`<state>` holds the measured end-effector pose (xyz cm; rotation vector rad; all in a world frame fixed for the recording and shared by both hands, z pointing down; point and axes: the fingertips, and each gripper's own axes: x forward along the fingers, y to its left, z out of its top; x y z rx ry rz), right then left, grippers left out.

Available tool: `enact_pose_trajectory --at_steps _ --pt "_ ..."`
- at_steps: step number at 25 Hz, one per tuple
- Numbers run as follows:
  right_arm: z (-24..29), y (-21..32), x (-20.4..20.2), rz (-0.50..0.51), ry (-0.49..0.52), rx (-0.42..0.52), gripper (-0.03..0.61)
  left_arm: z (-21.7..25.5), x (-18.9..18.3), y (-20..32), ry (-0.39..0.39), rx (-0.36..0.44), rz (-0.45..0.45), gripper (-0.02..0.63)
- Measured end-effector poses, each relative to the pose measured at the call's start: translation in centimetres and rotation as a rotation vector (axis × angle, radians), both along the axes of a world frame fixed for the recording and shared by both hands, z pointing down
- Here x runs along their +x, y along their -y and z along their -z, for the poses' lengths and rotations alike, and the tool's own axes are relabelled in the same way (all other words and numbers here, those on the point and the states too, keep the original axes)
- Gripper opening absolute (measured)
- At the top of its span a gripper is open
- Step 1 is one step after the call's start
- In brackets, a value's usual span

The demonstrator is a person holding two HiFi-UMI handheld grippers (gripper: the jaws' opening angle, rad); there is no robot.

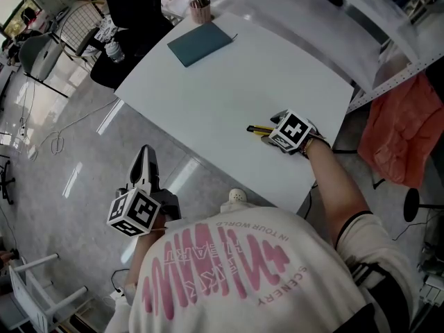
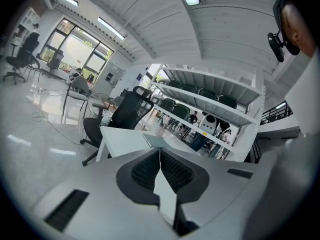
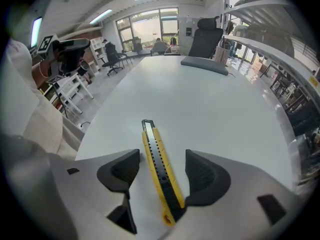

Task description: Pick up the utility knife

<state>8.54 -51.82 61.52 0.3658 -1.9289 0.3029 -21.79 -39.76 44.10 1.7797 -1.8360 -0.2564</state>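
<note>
A yellow and black utility knife (image 1: 258, 129) lies flat on the white table (image 1: 229, 82) near its right front edge. My right gripper (image 1: 279, 133) points steeply down over it. In the right gripper view the knife (image 3: 156, 154) runs lengthwise between the two dark pads of this gripper (image 3: 161, 170), blade end away from me. The left pad stands clear of it and the right pad sits close by its rear end, so the gripper is open. My left gripper (image 1: 143, 164) hangs over the floor left of the table; its pads (image 2: 172, 171) meet, shut on nothing.
A teal notebook (image 1: 200, 44) and a pen cup (image 1: 200, 9) sit at the table's far end, beside a black office chair (image 1: 132, 19). A metal shelf (image 1: 388, 40) and an orange cloth (image 1: 402, 137) stand at the right. The table's front edge is right by the knife.
</note>
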Motion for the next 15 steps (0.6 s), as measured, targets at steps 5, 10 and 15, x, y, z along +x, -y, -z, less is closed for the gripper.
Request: enact_pose_trajectory --at_steps 5,10,15 --pt "-0.1 -0.5 0.0 -0.024 -0.013 0.001 0.278 -0.3 -0.2 -0.4 -0.009 0.002 0.005 0.025" --pt "0.1 -0.9 0.0 -0.053 -0.018 0.0 0.249 -0.2 -0.6 -0.6 -0.02 0.001 0.013 0.025" --pt "0.2 -1.1 0.0 -0.09 -0.02 0.001 0.22 0.2 -1.3 -0.6 -0.027 0.011 0.031 0.025"
